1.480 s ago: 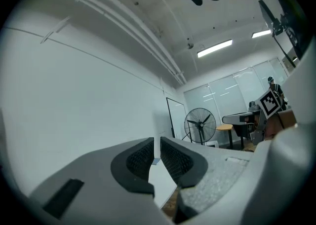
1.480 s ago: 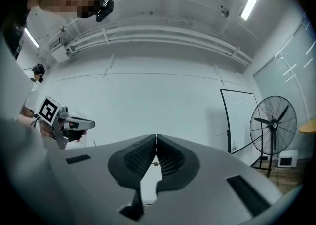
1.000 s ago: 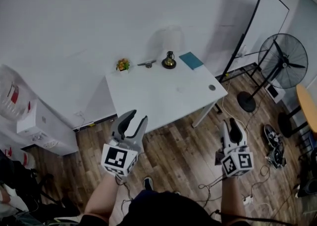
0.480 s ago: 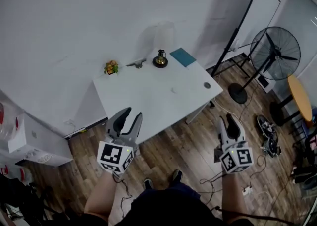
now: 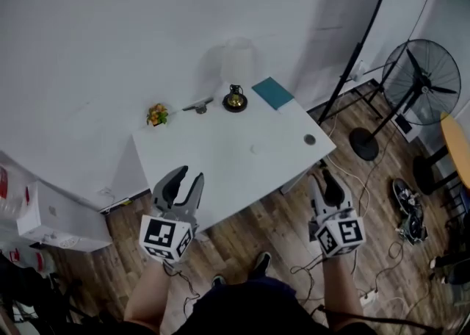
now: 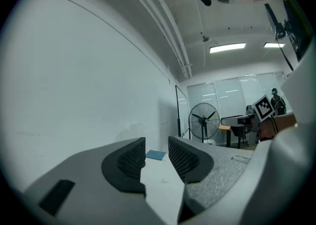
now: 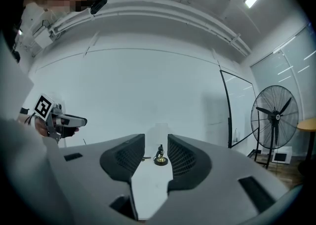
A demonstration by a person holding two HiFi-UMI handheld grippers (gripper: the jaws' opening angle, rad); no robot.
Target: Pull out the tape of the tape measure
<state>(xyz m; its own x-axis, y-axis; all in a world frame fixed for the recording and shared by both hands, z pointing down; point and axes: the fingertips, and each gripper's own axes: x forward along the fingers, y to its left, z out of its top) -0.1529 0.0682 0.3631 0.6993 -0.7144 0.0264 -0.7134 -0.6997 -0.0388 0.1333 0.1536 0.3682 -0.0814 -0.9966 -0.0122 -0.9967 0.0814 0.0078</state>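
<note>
Two grippers sit in the lower frame by the table's (image 5: 220, 157) near edge: your left gripper (image 5: 187, 178) and right gripper (image 5: 324, 181), each with jaws spread around nothing. Four things line the far edge at frame centre: one plant (image 5: 156, 114), one grey item (image 5: 198, 106), possibly the tape measure but too small to tell, one brass ornament (image 5: 234, 99) and one teal book (image 5: 272, 92).

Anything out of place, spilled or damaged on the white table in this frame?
Nothing stands out. The potted plant, brass ornament and teal notebook sit tidily along the table's far edge, nothing spilled. The left gripper and right gripper hover open and empty short of it.
</note>
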